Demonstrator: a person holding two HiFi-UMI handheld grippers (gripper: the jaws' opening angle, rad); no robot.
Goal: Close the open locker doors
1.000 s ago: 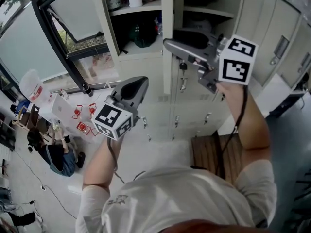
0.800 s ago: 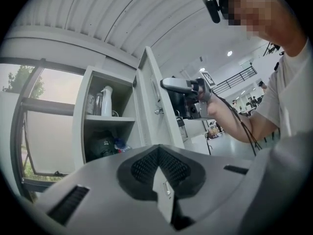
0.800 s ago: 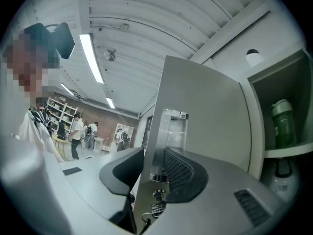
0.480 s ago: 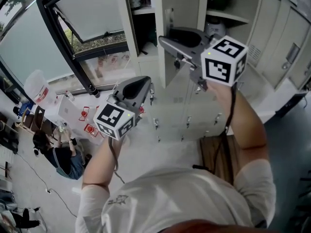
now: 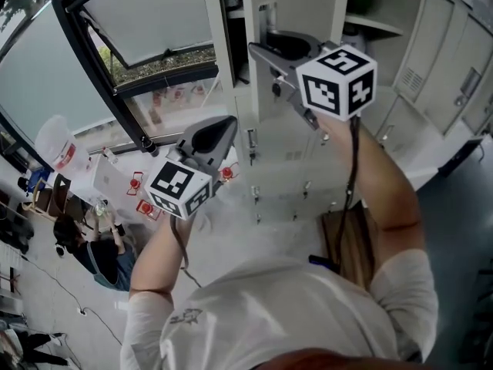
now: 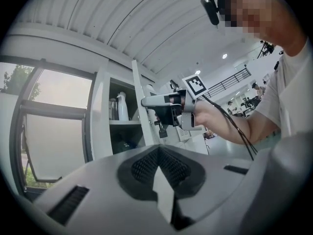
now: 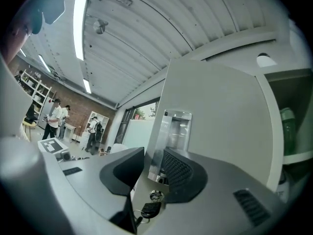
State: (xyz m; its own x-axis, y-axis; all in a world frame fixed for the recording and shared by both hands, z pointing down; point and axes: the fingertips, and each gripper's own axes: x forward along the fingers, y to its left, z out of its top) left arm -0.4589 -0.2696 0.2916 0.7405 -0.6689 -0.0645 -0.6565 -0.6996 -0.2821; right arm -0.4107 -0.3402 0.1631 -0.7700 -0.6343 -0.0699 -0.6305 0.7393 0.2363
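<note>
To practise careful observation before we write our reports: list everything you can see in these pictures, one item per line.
locker door: one, pale grey, open, edge clamped
key: one, dark-headed, hanging at the door's lock
white bottle: one, white, on an open locker's shelf
green bottle: one, green, shelf right of the door
closed lockers: several, pale, at right
window: one, dark-framed, left of the lockers
wooden bench: one, brown, below
right gripper: one, grey, shut on the door
left gripper: one, grey, jaws together, empty

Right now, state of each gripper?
Left gripper: shut, empty.
Right gripper: shut on the locker door edge.
</note>
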